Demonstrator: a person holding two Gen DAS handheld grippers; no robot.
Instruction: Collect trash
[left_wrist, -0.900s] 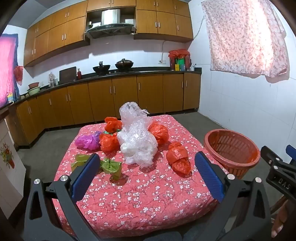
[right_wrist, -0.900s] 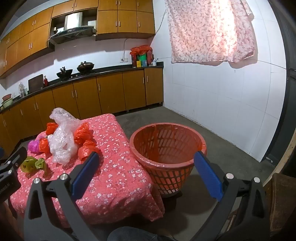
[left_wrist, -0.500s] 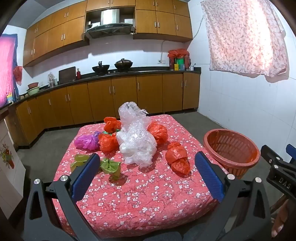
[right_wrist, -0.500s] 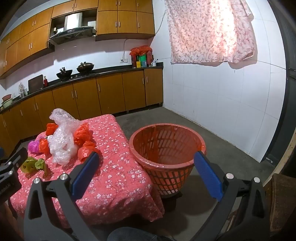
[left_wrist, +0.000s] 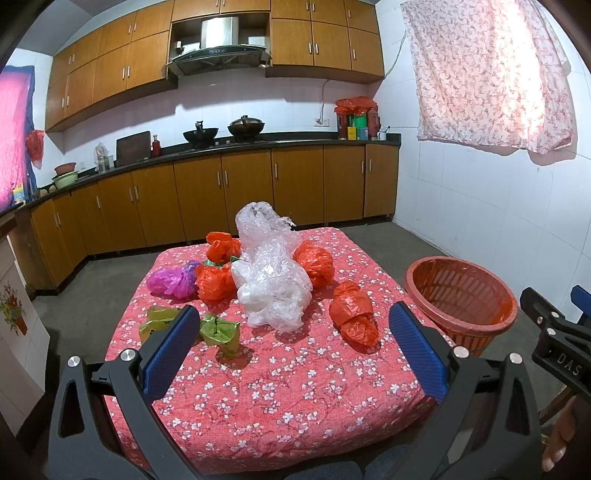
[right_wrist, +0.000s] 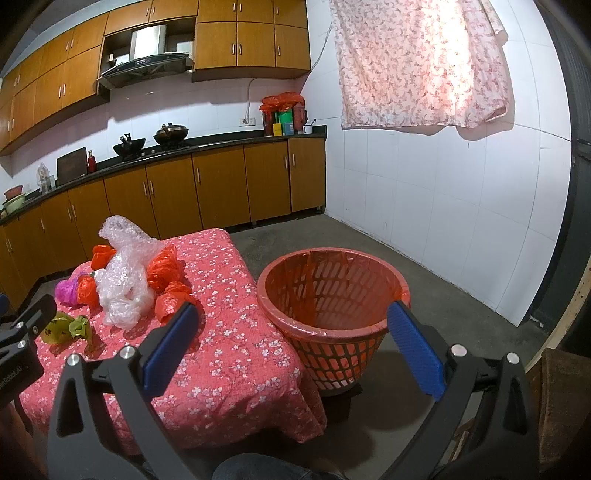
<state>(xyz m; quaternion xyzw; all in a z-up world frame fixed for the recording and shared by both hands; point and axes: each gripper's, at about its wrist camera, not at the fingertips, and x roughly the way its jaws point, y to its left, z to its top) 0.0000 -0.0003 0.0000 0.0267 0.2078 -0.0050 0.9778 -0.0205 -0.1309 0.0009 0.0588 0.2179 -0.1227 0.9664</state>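
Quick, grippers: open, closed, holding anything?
Left gripper: jaws open, empty, above the table.
Right gripper: jaws open, empty, facing the basket.

Crumpled bags heaped on our table
Clear, orange, purple and green plastic; the orange basket stands upright just beside it.

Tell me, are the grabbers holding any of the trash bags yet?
No. The left hand-held gripper and the right hand-held gripper are both open, with nothing between their fingers.
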